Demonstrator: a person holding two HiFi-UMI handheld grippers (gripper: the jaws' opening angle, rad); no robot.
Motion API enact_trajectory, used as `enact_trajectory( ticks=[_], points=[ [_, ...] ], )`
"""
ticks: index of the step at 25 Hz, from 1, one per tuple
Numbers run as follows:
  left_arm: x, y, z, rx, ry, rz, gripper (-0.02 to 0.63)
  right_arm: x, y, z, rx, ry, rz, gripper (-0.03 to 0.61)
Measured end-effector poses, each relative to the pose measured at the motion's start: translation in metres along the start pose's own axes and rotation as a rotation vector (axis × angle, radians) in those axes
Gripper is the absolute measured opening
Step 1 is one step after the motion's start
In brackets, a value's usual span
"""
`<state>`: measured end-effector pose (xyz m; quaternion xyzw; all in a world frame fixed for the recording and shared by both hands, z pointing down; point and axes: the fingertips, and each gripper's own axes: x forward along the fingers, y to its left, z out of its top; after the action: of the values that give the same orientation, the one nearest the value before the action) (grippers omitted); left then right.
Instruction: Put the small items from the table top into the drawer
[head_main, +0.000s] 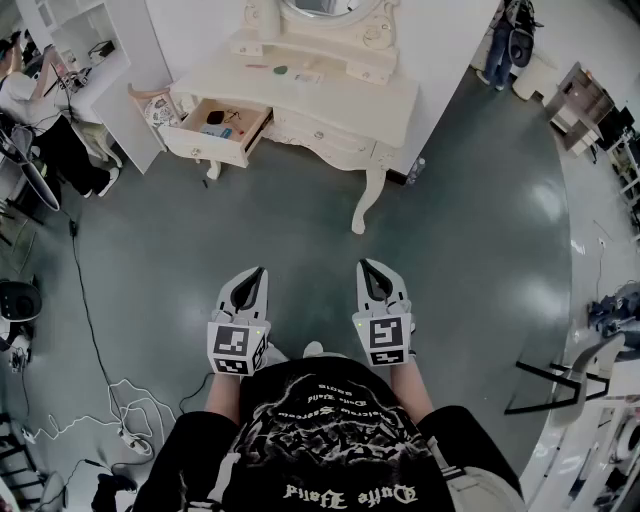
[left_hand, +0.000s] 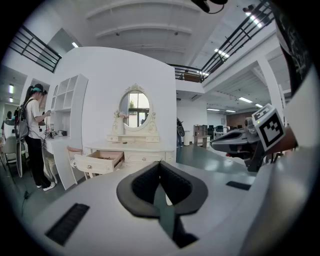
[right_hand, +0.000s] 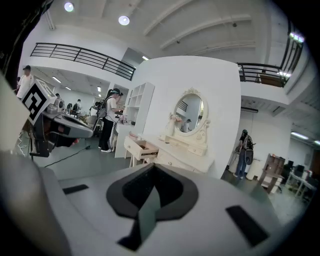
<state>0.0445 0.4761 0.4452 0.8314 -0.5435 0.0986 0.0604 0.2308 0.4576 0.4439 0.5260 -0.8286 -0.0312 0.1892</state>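
A cream dressing table (head_main: 330, 110) with an oval mirror stands across the green floor, well ahead of me. Its left drawer (head_main: 215, 125) is pulled open, with a few small things inside. On the table top lie a small green item (head_main: 281, 70) and a pale flat item (head_main: 307, 76). My left gripper (head_main: 261, 271) and right gripper (head_main: 364, 265) are held side by side in front of my chest, far from the table, both shut and empty. The left gripper view shows the open drawer (left_hand: 102, 161) beyond the closed jaws; so does the right gripper view (right_hand: 142, 146).
A person (head_main: 40, 110) stands at a white shelf unit at the left, next to a chair (head_main: 150, 105). Cables (head_main: 120, 400) trail over the floor at the lower left. A bottle (head_main: 415, 170) stands by the table's right leg. A black chair frame (head_main: 560, 380) is at the right.
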Motion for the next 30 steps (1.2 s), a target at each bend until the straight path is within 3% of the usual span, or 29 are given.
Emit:
enact_trajectory(
  ticks=[19,30],
  points=[
    [0.019,-0.003,0.002,0.013,0.019,0.000,0.015,0.014,-0.014,-0.002,-0.029,-0.007,0.016,0.009],
    [0.037,0.016,-0.001,0.014,0.029,0.004,0.015,0.038,-0.014,-0.003,-0.036,0.008,0.011,0.009]
  ],
)
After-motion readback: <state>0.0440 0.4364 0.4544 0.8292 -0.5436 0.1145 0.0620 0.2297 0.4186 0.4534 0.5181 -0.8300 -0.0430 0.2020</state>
